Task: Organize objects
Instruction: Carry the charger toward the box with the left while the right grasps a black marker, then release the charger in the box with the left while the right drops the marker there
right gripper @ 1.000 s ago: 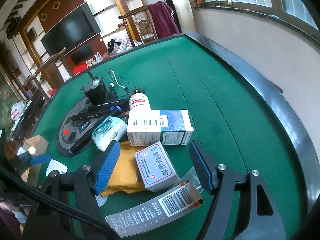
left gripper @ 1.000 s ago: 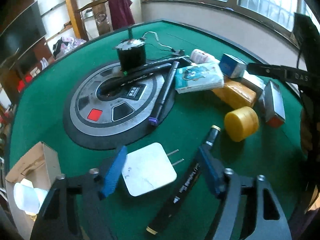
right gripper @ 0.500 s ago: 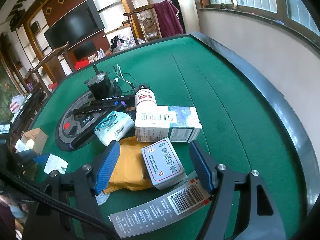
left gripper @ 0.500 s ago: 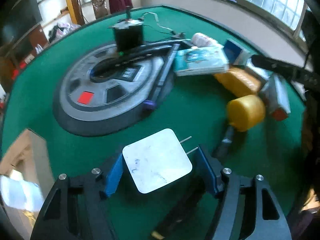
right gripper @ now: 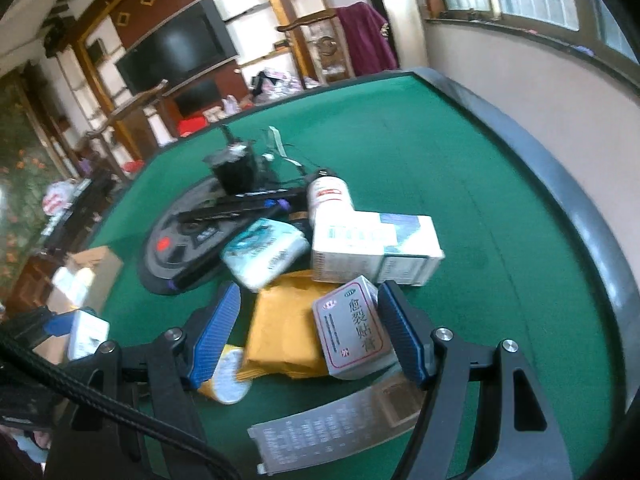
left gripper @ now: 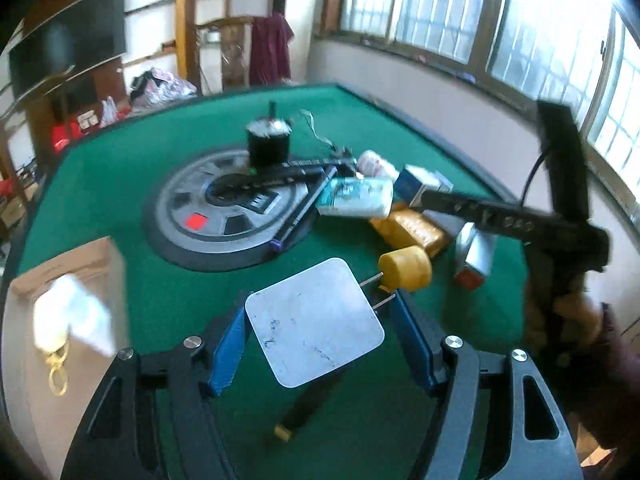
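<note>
My left gripper (left gripper: 320, 344) is shut on a white square plug adapter (left gripper: 314, 322), held above the green table with its two prongs pointing right. A black pen (left gripper: 308, 404) lies on the felt below it. In the right wrist view my right gripper (right gripper: 308, 332) stands open over an orange packet (right gripper: 280, 332) and a grey box with red print (right gripper: 352, 332); the pads do not press on either. The left gripper with the adapter (right gripper: 86, 332) shows at that view's left edge. The right gripper's black frame (left gripper: 500, 220) crosses the left wrist view.
A yellow round tub (left gripper: 406, 268), a tissue pack (left gripper: 356, 198), a white and blue carton (right gripper: 376, 250) and a white bottle (right gripper: 330, 196) crowd the middle. A grey disc (left gripper: 224, 216) bears a black motor (left gripper: 267, 144) and pens. A cardboard box (left gripper: 68, 280) stands at the left.
The left gripper moved around the adapter and lifted it off the felt, leaving the pen below. The right gripper stays open over the same pile, shifted only slightly.
</note>
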The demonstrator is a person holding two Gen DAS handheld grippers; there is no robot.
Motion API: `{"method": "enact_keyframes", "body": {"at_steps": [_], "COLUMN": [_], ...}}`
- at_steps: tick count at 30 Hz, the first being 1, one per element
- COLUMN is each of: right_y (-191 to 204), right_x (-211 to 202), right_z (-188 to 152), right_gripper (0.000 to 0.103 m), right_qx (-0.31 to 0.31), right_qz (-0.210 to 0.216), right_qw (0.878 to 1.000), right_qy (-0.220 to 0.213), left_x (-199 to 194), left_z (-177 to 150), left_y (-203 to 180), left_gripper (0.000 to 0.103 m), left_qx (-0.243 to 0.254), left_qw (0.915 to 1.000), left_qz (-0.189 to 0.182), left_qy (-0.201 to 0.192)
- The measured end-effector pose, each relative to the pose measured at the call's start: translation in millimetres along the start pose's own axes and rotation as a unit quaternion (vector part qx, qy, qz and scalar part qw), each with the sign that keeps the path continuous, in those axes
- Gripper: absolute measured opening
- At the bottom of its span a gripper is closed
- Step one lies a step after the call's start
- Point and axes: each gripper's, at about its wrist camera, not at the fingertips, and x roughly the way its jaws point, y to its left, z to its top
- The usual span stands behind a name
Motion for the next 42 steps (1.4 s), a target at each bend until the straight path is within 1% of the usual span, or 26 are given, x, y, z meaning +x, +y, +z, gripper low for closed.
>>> {"method": "enact_keyframes", "body": {"at_steps": [1, 2, 5, 8, 10, 11, 13, 15, 17, 19, 21, 23, 24, 25, 26, 27, 28, 29, 30, 31, 33, 35, 36, 40, 41, 42], "right_y": [2.1, 4.5, 17.4, 42.3, 60.3, 70.6, 83.0, 100.9, 112.2, 123.0, 132.2, 136.9, 142.2, 145.5, 152.4, 158.6, 165.3, 169.2, 177.7, 182.4, 185.1, 180.8, 175.3, 165.9, 163.1, 165.8], "right_x": [-1.0, -2.0, -9.9, -23.5, -29.2, -30.9, -29.6, -19.7, -4.9, 13.3, 33.8, 47.8, 57.1, 61.8, 71.1, 78.0, 80.2, 82.7, 83.9, 83.3, 79.4, 76.0, 73.6, 65.1, 60.8, 59.8], "right_z": [0.0, 0.2, -2.3, -10.7, -16.4, -20.4, -27.5, -40.1, -51.6, -61.0, -61.6, -55.3, -50.3, -47.8, -44.9, -45.0, -45.6, -47.5, -51.1, -53.8, -58.7, -60.0, -59.3, -57.0, -54.7, -53.3], "right_gripper": [0.071, 0.071, 0.071, 0.071, 0.071, 0.071, 0.071, 0.071, 0.071, 0.071, 0.071, 0.071, 0.071, 0.071, 0.07, 0.069, 0.057, 0.053, 0.036, 0.022, 0.013, 0.012, 0.012, 0.012, 0.012, 0.012], "right_qx": [-0.003, -0.009, -0.021, -0.042, -0.057, -0.064, -0.066, -0.067, -0.066, -0.062, -0.05, -0.04, -0.04, -0.042, -0.052, -0.063, -0.08, -0.094, -0.12, -0.132, -0.139, -0.131, -0.117, -0.082, -0.07, -0.063], "right_qz": [0.007, 0.014, 0.023, 0.038, 0.031, 0.034, 0.054, 0.085, 0.09, 0.081, 0.052, 0.038, 0.016, 0.006, -0.013, -0.033, -0.054, -0.068, -0.088, -0.096, -0.088, -0.081, -0.063, -0.014, 0.008, 0.021], "right_qw": [1.0, 1.0, 0.999, 0.998, 0.998, 0.997, 0.996, 0.992, 0.989, 0.986, 0.986, 0.987, 0.987, 0.987, 0.986, 0.984, 0.984, 0.981, 0.978, 0.976, 0.977, 0.979, 0.982, 0.988, 0.989, 0.989], "right_qy": [-0.001, -0.003, -0.005, -0.004, 0.0, 0.006, 0.025, 0.066, 0.101, 0.13, 0.148, 0.154, 0.154, 0.153, 0.156, 0.161, 0.153, 0.153, 0.147, 0.142, 0.137, 0.136, 0.135, 0.132, 0.131, 0.13], "left_x": [-4.5, -11.6, -35.9, -53.6, -66.6, -69.4, -76.6, -82.5, -86.1, -88.7, -89.9, -93.9, -96.4, -99.8, -102.7, -105.4, -106.7, -107.9, -109.0, -109.8, -111.6, -112.9, -113.8, -118.8, -120.6, -122.5], "left_z": [5.5, 3.5, -10.0, -25.0, -37.4, -41.8, -52.5, -61.1, -69.3, -76.8, -82.8, -87.6, -89.7, -92.2, -94.7, -96.5, -98.2, -99.7, -101.5, -103.4, -107.1, -110.8, -112.6, -116.6, -117.8, -116.9], "left_y": [1.5, 4.8, 19.0, 36.3, 45.5, 50.5, 60.6, 68.3, 77.6, 86.7, 94.1, 99.4, 101.8, 104.9, 107.3, 109.8, 111.7, 114.1, 116.6, 119.8, 128.1, 135.5, 138.9, 148.9, 151.5, 153.1], "left_gripper": [0.063, 0.063, 0.063, 0.063, 0.063, 0.063, 0.063, 0.063, 0.063, 0.063, 0.063, 0.063, 0.063, 0.063, 0.063, 0.063, 0.063, 0.063, 0.063, 0.063, 0.063, 0.063, 0.063, 0.063, 0.047, 0.037], "left_qx": [-0.007, -0.015, -0.035, -0.054, -0.065, -0.071, -0.087, -0.099, -0.113, -0.129, -0.14, -0.143, -0.143, -0.142, -0.142, -0.14, -0.139, -0.139, -0.139, -0.142, -0.15, -0.162, -0.168, -0.18, -0.18, -0.179], "left_qw": [1.0, 0.9998, 0.9985, 0.9967, 0.995, 0.9944, 0.9927, 0.9914, 0.9894, 0.9874, 0.9857, 0.9846, 0.9842, 0.9836, 0.9832, 0.9828, 0.9824, 0.9821, 0.9816, 0.9809, 0.9794, 0.9772, 0.9761, 0.9728, 0.9724, 0.9723], "left_qz": [0.003, 0.009, 0.028, 0.042, 0.054, 0.055, 0.055, 0.053, 0.051, 0.048, 0.046, 0.049, 0.052, 0.057, 0.06, 0.066, 0.072, 0.075, 0.078, 0.08, 0.082, 0.084, 0.086, 0.096, 0.1, 0.102], "left_qy": [-0.006, -0.012, -0.03, -0.043, -0.054, -0.056, -0.063, -0.068, -0.074, -0.078, -0.082, -0.088, -0.091, -0.095, -0.097, -0.1, -0.102, -0.103, -0.105, -0.106, -0.107, -0.108, -0.109, -0.11, -0.11, -0.111]}}
